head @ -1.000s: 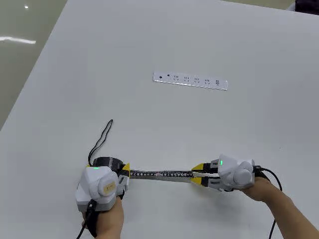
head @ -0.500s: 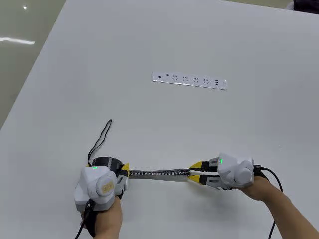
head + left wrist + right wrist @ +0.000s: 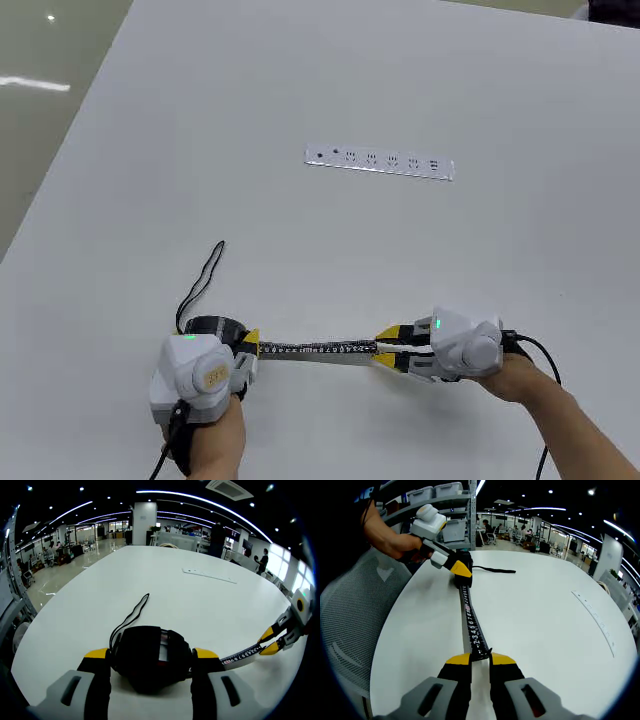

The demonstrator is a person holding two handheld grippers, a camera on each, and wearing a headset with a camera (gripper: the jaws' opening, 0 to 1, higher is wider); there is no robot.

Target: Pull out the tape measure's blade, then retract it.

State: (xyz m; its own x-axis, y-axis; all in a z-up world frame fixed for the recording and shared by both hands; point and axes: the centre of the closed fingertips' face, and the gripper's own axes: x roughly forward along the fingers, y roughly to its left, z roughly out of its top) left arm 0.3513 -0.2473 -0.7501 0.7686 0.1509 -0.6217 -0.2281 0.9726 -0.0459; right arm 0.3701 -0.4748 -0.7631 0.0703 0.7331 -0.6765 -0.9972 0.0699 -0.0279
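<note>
The tape measure (image 3: 149,649), a black case, sits between the jaws of the left gripper (image 3: 151,655), one yellow tip pressed to each side of it, so these jaws are clamped on the case. The case rests on the white table (image 3: 300,90). Its black wrist strap (image 3: 131,616) trails away from the far side of the case, ahead of the left jaws, and lies loose on the table.

The blade (image 3: 316,349) runs out of the case on the side of the left gripper's right-hand jaw and stretches straight across to the right gripper (image 3: 386,347). It hangs just above the table between the two grippers. In the right gripper view the blade's end lies in the narrow gap between the two yellow tips, which are closed on it, and the numbered strip leads straight ahead from those jaws to the case.

The left hand (image 3: 208,440) holds its gripper from the near side, jaws pointing away from the person. The right hand (image 3: 516,378) holds its gripper sideways, jaws pointing toward the left gripper.

A white power strip (image 3: 380,162) lies well beyond both pairs of jaws, further out on the table
</note>
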